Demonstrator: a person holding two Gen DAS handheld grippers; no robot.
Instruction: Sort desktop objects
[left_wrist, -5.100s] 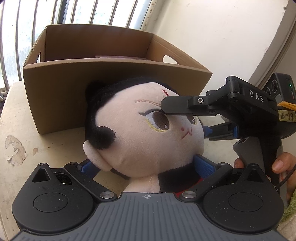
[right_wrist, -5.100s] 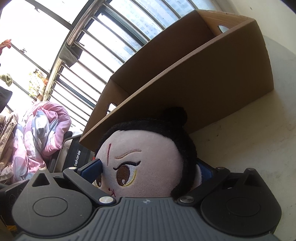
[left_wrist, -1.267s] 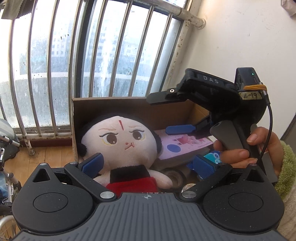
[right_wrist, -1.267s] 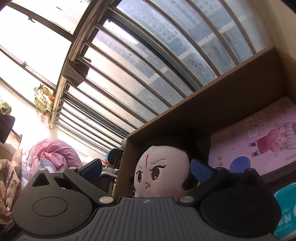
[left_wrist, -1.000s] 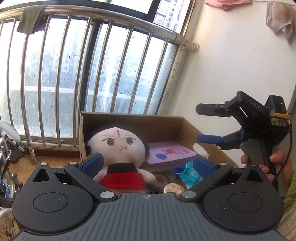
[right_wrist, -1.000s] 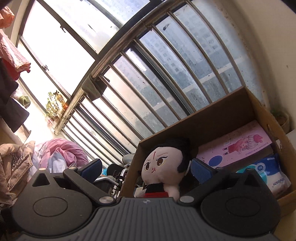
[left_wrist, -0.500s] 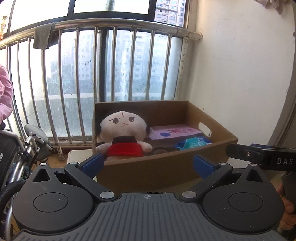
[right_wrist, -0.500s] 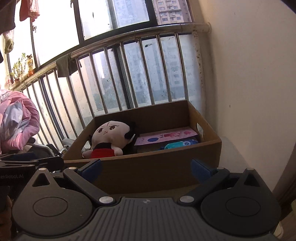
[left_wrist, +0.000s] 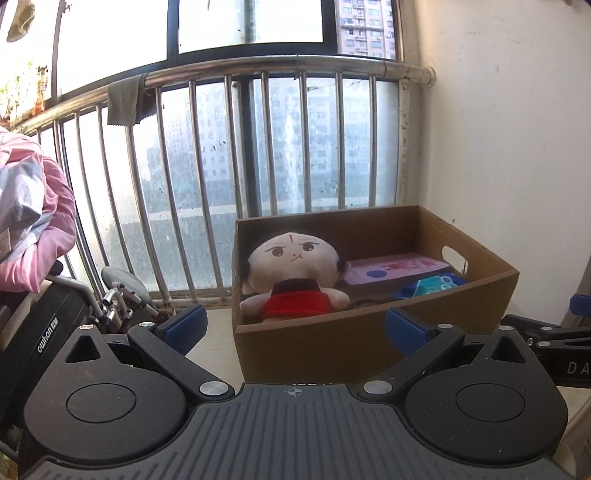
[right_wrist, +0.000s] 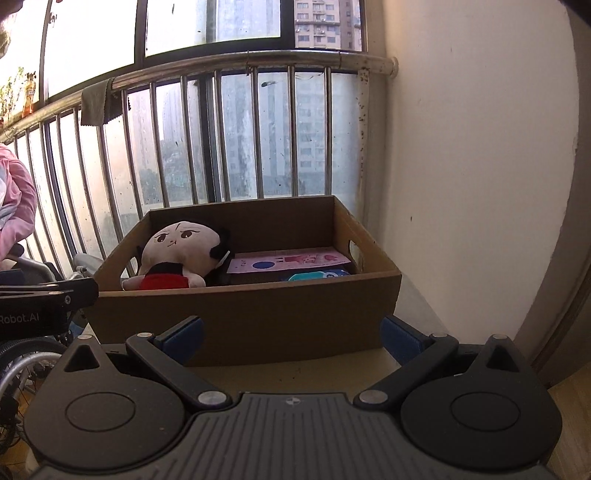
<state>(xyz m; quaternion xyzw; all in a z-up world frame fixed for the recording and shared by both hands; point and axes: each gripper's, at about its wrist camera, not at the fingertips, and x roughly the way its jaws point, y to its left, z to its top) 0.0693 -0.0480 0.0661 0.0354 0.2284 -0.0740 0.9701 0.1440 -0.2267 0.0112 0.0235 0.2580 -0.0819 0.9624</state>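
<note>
Three things fill your brown cardboard box (right_wrist: 258, 314): black-haired plush doll (right_wrist: 177, 254), pink picture sheet (right_wrist: 288, 260), blue packet (right_wrist: 314, 275); both your grippers' jaws gape, empty.

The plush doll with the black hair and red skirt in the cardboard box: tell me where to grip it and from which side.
Grip the plush doll by its round head, coming down from above through the open top of the cardboard box. It sits upright against the box's left end wall, head topmost and clear of the pink book; a side approach looks blocked by the walls.
</note>
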